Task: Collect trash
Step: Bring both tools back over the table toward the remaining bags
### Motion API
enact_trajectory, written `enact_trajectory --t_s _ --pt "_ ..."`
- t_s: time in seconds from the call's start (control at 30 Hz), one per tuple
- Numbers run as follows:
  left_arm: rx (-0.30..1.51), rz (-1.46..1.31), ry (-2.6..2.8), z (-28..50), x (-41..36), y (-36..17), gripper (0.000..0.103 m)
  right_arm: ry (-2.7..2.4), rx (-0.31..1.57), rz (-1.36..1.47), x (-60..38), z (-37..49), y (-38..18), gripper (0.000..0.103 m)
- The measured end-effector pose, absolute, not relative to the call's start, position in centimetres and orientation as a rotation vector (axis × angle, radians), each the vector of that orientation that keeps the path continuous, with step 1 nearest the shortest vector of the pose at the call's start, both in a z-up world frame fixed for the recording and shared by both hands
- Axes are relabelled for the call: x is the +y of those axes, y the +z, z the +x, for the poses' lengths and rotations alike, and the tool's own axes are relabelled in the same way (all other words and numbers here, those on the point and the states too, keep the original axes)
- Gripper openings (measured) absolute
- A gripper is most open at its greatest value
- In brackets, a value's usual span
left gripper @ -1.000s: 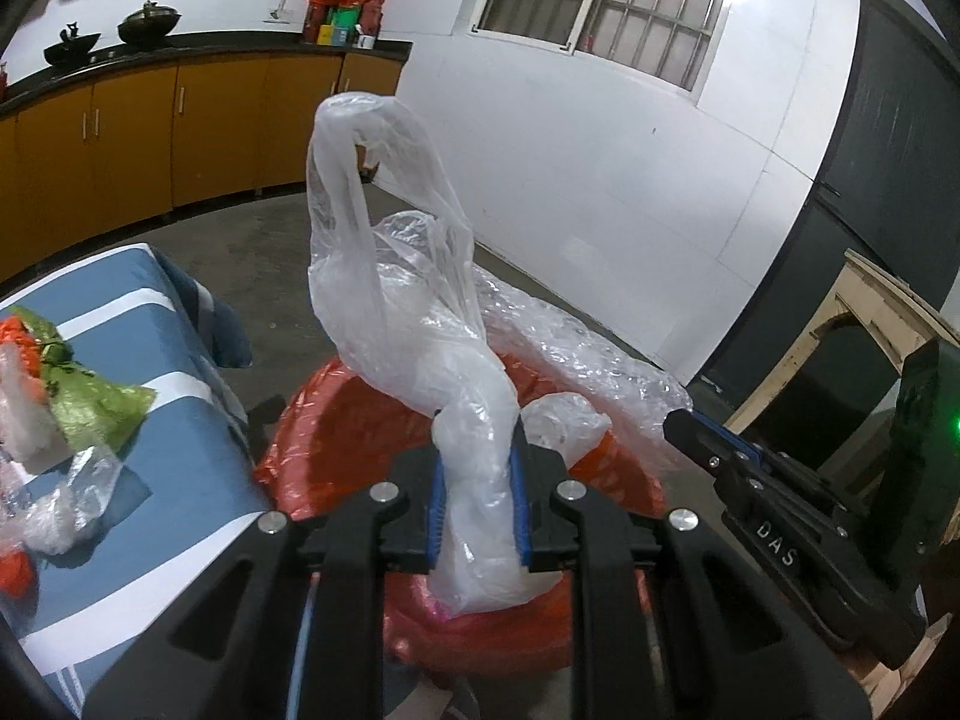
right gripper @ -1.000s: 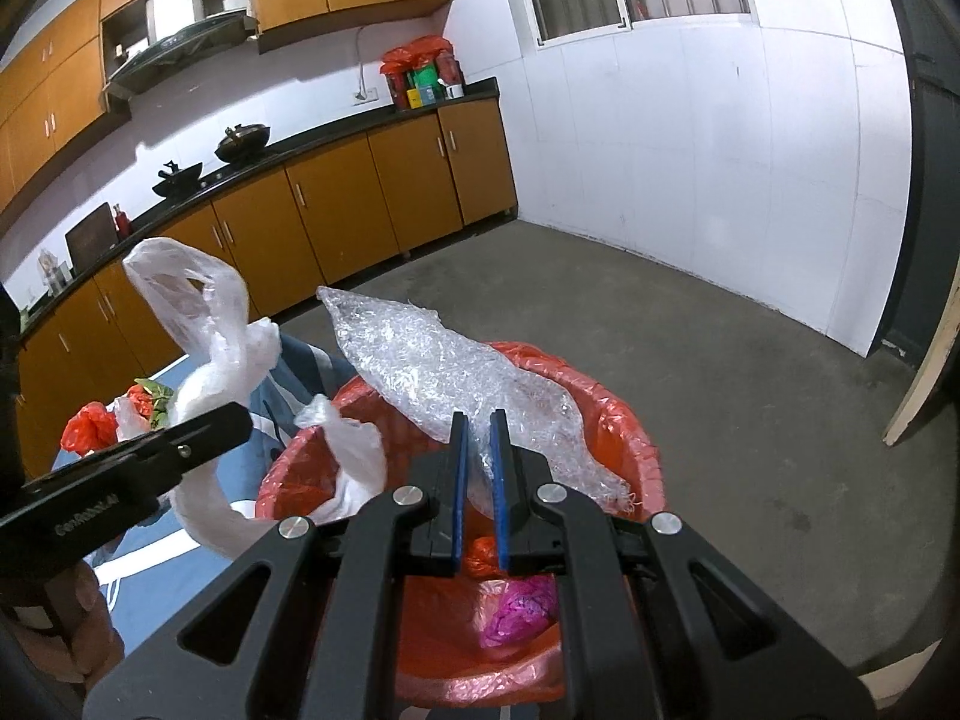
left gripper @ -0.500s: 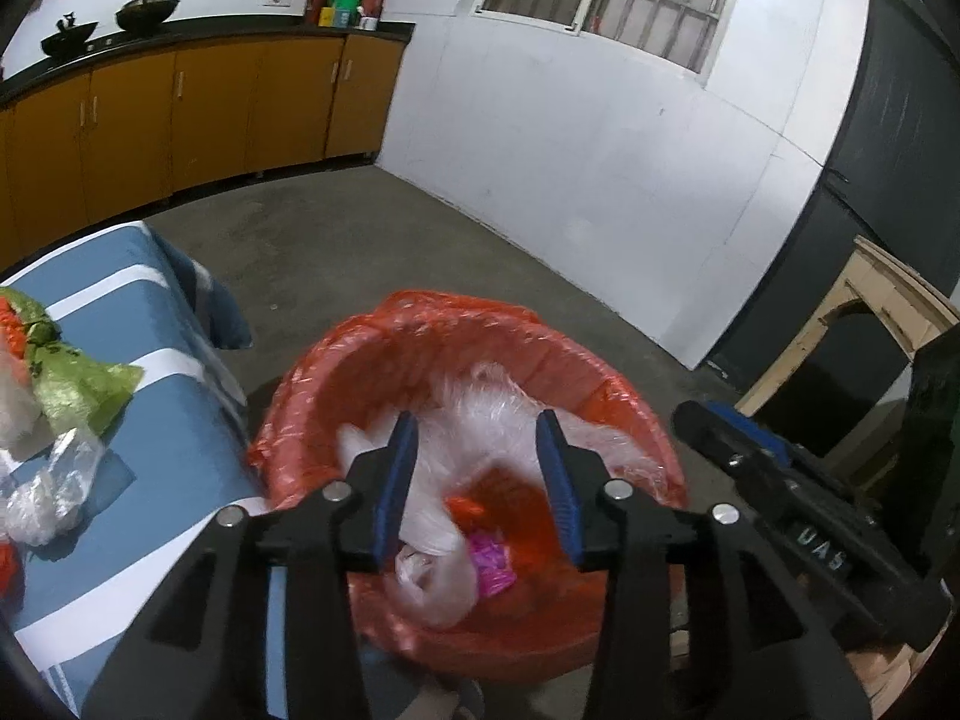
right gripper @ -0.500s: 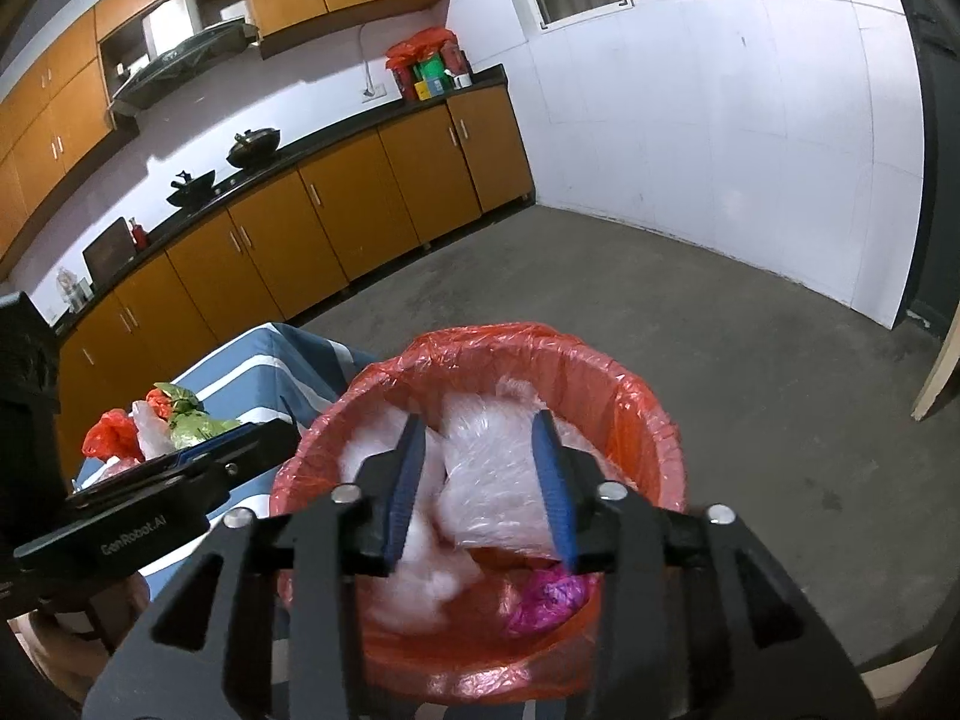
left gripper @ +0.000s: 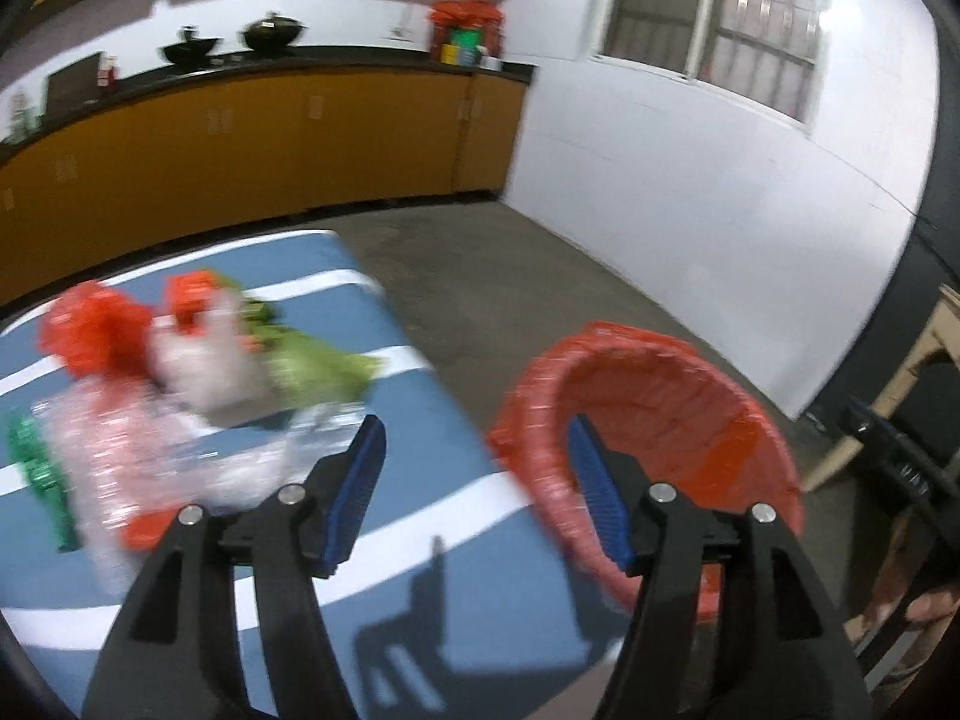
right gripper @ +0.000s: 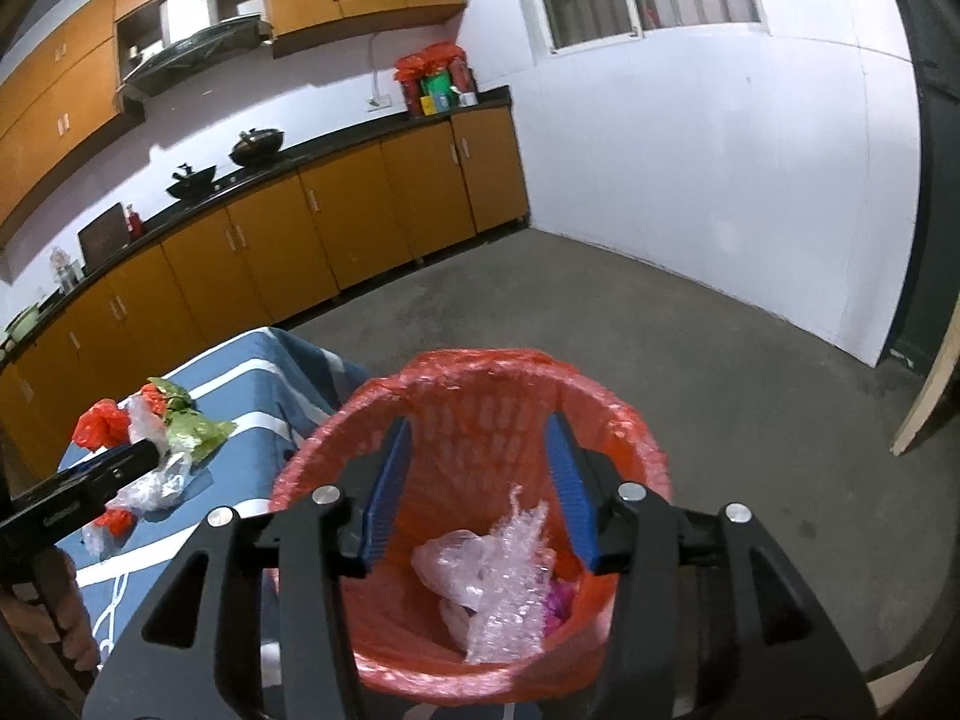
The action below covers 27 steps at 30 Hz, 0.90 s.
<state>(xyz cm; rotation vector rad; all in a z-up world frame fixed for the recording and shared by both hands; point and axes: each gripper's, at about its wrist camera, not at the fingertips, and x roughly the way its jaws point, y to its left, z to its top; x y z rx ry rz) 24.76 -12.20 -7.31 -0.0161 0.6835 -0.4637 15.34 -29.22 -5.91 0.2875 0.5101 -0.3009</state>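
Observation:
An orange-lined waste basket [right gripper: 480,420] stands on the floor beside the table, with clear plastic bags and bubble wrap [right gripper: 492,570] lying inside it. My right gripper [right gripper: 480,468] hovers over its mouth, jaws opening, nothing between them. My left gripper [left gripper: 474,456] is over the table's corner, jaws opening and empty, the basket [left gripper: 648,396] just to its right. A blurred heap of trash [left gripper: 180,360] lies on the blue striped tablecloth [left gripper: 432,528]: red and clear plastic, a green wrapper, a green bag. The left gripper's finger [right gripper: 90,480] shows at the left of the right wrist view.
Orange kitchen cabinets [right gripper: 360,210] with a black counter run along the far wall, with woks and bags on top. Grey concrete floor [right gripper: 720,348] stretches to the white wall. A wooden frame [left gripper: 924,360] and a person's hand [left gripper: 924,618] are at the right edge.
Both grippers opened and the clear plastic bag and bubble wrap dropped into the basket. My left gripper then swung left from the basket toward the table; the right stayed over the basket.

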Motion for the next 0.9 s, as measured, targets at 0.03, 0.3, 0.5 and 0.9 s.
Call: enact_trajectory --t_s 0.03,0.3,0.5,0.9 --pt "0.68 -0.021 -0.438 24.6 -11.0 -7.3 0.065 -0.289 0.511 0.28 -28.6 15.7 -5.8 0.048" --pt "0.661 -0.077 -0.189 23.0 -0.8 -7.3 0.072 -0.168 0.527 0.214 -22.7 19.1 -5.5 0.053" --pt "0.649 -0.098 -0.028 21.8 5.9 -7.9 0.074 -0.062 0.544 0.157 -17.9 21.6 -5.4 0.053" --pt "0.64 -0.16 0.111 20.8 12.5 -8.3 0.074 0.067 0.658 0.062 -7.5 27.8 -8.7 0.053"
